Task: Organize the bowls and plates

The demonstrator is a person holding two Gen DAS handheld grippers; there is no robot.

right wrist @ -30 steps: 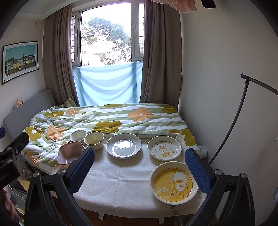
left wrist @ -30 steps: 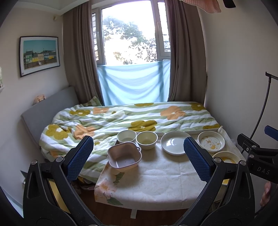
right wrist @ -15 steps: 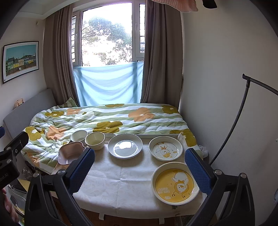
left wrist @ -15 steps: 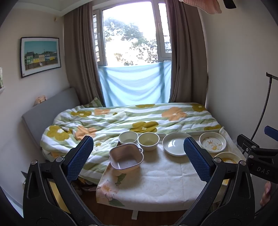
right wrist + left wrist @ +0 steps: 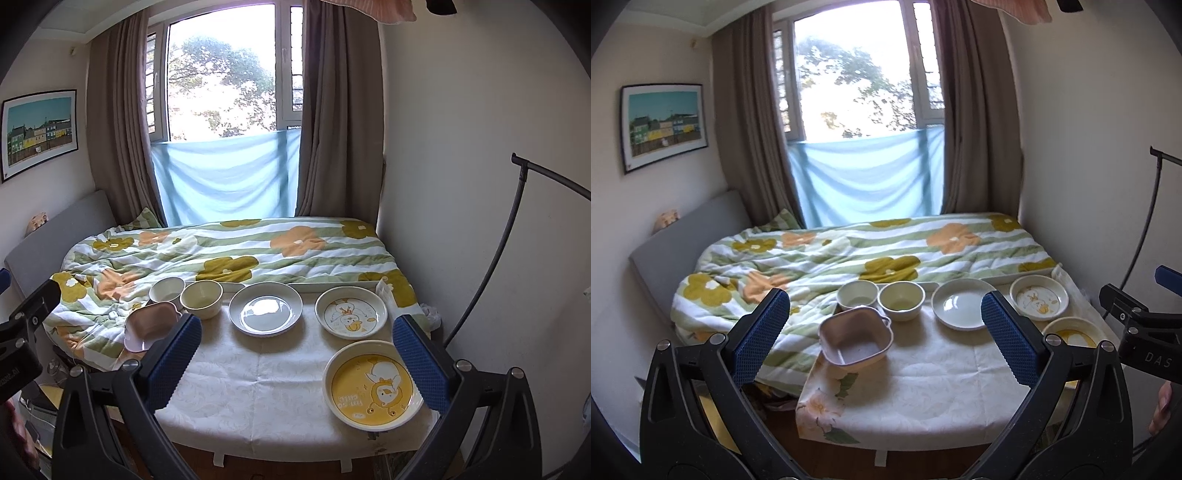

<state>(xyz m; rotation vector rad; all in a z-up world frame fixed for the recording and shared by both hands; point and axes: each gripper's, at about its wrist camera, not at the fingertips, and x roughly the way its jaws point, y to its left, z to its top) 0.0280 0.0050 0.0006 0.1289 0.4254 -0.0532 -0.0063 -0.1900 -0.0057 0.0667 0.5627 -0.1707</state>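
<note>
Both claws hang in the air short of the table with nothing in them. Left gripper point(image 5: 884, 332) has its blue-padded fingers spread wide, and the right gripper point(image 5: 297, 356) is spread just as wide.

Framed between the left fingers is a pink square dish with small handles point(image 5: 855, 341), sitting at the table's left near corner, ahead of the pads and not touching them. Just behind it stand two round bowls side by side and touching: a white bowl point(image 5: 857, 294) on the left and a cream bowl point(image 5: 901, 300) on the right. To their right lies a plain white plate point(image 5: 265, 309), then a white plate with a duck drawing point(image 5: 351, 313) at the far right.

Nearest the right gripper is a yellow plate with a duck picture point(image 5: 373, 384), at the table's right near corner, partly behind the right-hand finger pad.

All the dishes rest on a small table covered by a white floral tablecloth point(image 5: 258, 387). The table stands against a bed with a green-striped flowered duvet point(image 5: 229, 251). Beyond the bed is a bright window point(image 5: 221, 74) with brown curtains and a pale blue cloth point(image 5: 225, 181) hung across its lower part. A framed picture of coloured houses point(image 5: 663, 125) hangs on the left wall.
</note>
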